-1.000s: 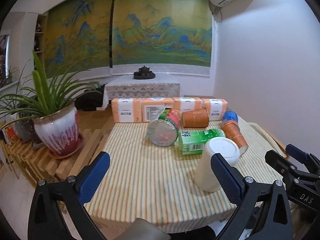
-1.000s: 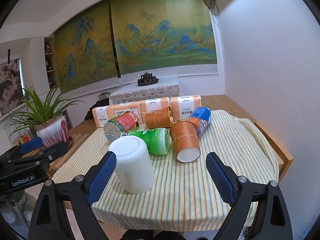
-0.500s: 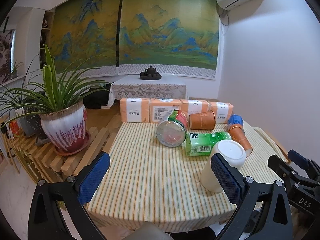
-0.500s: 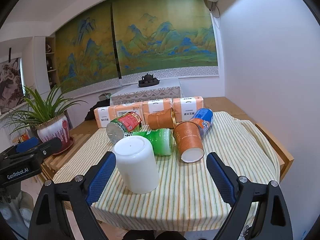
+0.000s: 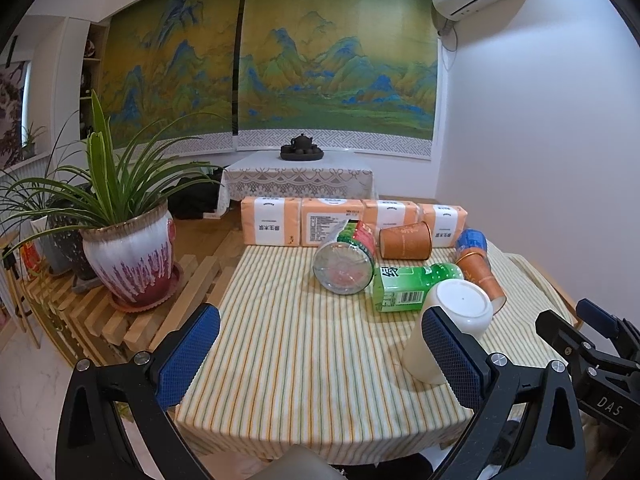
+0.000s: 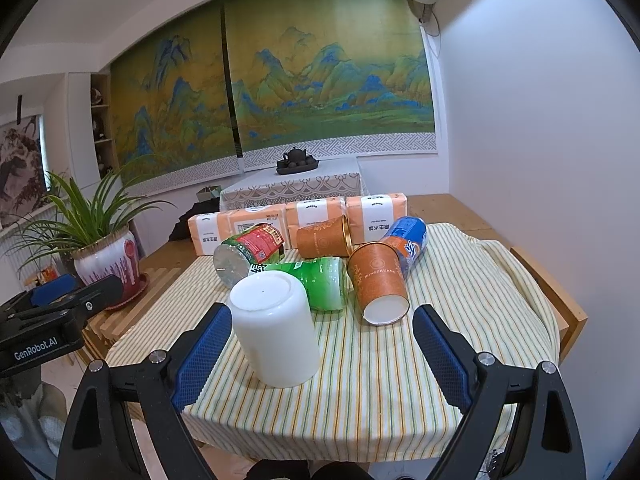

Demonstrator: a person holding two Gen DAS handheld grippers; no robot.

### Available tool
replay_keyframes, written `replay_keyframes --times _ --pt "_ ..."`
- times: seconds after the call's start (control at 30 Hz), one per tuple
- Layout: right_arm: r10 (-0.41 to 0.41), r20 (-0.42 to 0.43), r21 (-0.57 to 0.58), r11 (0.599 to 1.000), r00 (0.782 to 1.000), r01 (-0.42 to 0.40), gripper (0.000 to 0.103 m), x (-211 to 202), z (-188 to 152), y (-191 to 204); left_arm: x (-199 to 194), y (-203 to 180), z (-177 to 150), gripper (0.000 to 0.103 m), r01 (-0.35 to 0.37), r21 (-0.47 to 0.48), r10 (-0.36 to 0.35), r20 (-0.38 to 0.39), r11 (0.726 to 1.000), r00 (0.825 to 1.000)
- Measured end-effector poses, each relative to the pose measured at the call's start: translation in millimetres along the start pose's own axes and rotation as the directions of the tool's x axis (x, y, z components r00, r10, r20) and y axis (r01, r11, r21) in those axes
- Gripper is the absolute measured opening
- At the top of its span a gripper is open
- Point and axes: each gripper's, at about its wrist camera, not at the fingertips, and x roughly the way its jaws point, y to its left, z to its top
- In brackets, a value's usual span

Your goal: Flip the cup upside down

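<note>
A white cup [image 6: 274, 330] stands upside down, base up, on the striped tablecloth [image 6: 380, 392] near the front edge; it also shows in the left wrist view [image 5: 448, 332]. My right gripper [image 6: 322, 354] is open and empty, its left pad just beside the cup, apart from it. My left gripper [image 5: 320, 354] is open and empty, held off the table's near left; its right pad overlaps the cup's lower side in view. Each gripper shows in the other's view: the right one [image 5: 592, 344] and the left one [image 6: 52, 312].
Behind the cup lie a green bottle [image 6: 312, 282], a red-labelled bottle [image 6: 250, 252], two orange paper cups [image 6: 378, 288] [image 6: 324, 238], a blue can [image 6: 408, 238], and a row of orange tissue packs [image 6: 304, 216]. A potted plant [image 5: 128, 252] stands on a slatted bench left.
Both grippers have drawn back and risen slightly from the table; the views shifted. The white cup stays upside down in place. Both stay open.
</note>
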Motion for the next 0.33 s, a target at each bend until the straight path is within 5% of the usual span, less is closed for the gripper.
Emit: replay_keyframes --times 0.33 --pt "-0.001 -0.008 -0.003 1.000 1.000 0.001 0.090 1.2 -2.3 1.5 1.0 -2.2 -0.2 0.102 -0.010 0.004 0.010 0.006 1.000 1.000"
